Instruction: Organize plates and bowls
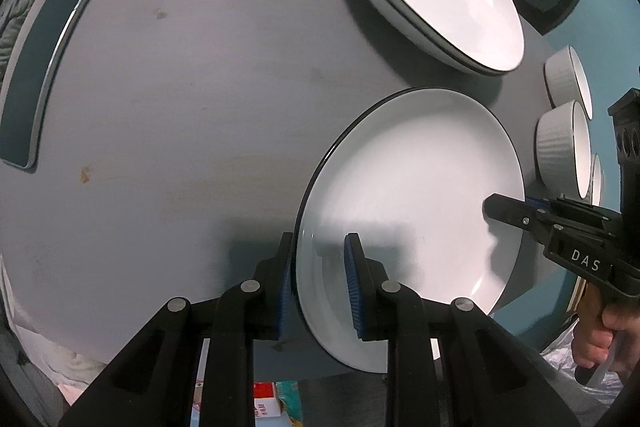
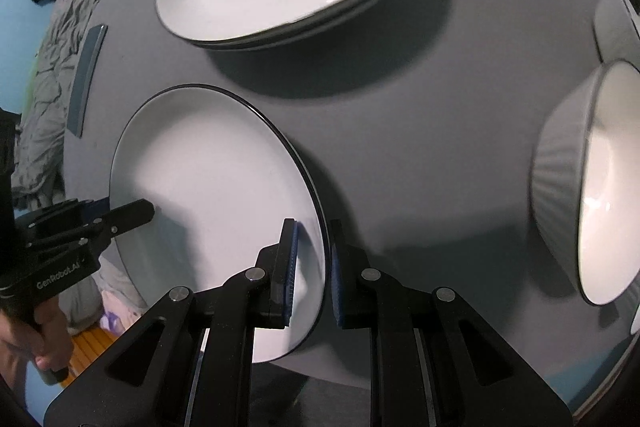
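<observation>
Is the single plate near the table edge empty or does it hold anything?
Empty: the single plate shows a bare white face in both wrist views; only the two grippers' fingers straddle its rim.
</observation>
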`<act>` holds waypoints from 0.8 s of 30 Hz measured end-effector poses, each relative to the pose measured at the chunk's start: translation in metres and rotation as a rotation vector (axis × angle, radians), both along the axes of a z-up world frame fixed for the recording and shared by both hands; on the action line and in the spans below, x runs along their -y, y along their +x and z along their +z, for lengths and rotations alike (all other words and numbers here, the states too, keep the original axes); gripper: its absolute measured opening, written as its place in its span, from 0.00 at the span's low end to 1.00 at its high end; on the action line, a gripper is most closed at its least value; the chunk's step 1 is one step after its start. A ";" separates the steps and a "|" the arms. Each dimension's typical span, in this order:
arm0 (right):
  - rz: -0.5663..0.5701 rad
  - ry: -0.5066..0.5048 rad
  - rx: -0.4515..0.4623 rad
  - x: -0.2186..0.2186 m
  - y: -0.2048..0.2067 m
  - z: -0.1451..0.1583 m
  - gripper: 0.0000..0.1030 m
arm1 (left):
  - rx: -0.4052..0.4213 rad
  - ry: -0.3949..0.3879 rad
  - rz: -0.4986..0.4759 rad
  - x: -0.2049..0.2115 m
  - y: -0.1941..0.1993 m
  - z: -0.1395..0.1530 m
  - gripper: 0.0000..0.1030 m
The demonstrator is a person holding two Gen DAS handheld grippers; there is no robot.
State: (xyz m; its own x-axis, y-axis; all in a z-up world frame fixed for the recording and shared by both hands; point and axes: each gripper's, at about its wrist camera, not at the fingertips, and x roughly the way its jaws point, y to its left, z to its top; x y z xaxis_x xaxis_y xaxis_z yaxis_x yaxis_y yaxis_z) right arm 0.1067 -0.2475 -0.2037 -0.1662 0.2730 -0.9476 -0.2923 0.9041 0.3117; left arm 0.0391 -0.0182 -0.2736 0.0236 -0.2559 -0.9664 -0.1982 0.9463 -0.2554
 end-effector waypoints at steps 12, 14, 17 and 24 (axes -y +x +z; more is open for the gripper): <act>-0.053 -0.002 0.028 0.023 -0.003 0.001 0.15 | 0.009 -0.033 -0.004 0.003 0.008 0.000 0.23; -0.064 0.009 0.033 0.025 -0.003 0.001 0.14 | 0.019 -0.024 -0.028 -0.003 0.005 0.001 0.22; -0.077 0.023 0.037 0.018 -0.009 0.000 0.14 | 0.009 -0.036 -0.056 -0.003 0.004 -0.001 0.20; -0.159 0.041 0.029 0.030 -0.027 -0.002 0.20 | 0.000 -0.068 -0.059 -0.003 -0.001 -0.006 0.21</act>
State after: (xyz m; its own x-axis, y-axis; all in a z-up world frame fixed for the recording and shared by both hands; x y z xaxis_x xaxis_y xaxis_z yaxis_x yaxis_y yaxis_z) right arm 0.0798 -0.2773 -0.2062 -0.0902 0.3322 -0.9389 -0.1562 0.9263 0.3428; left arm 0.0385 -0.0154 -0.2800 0.0069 -0.3216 -0.9468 -0.1426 0.9369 -0.3193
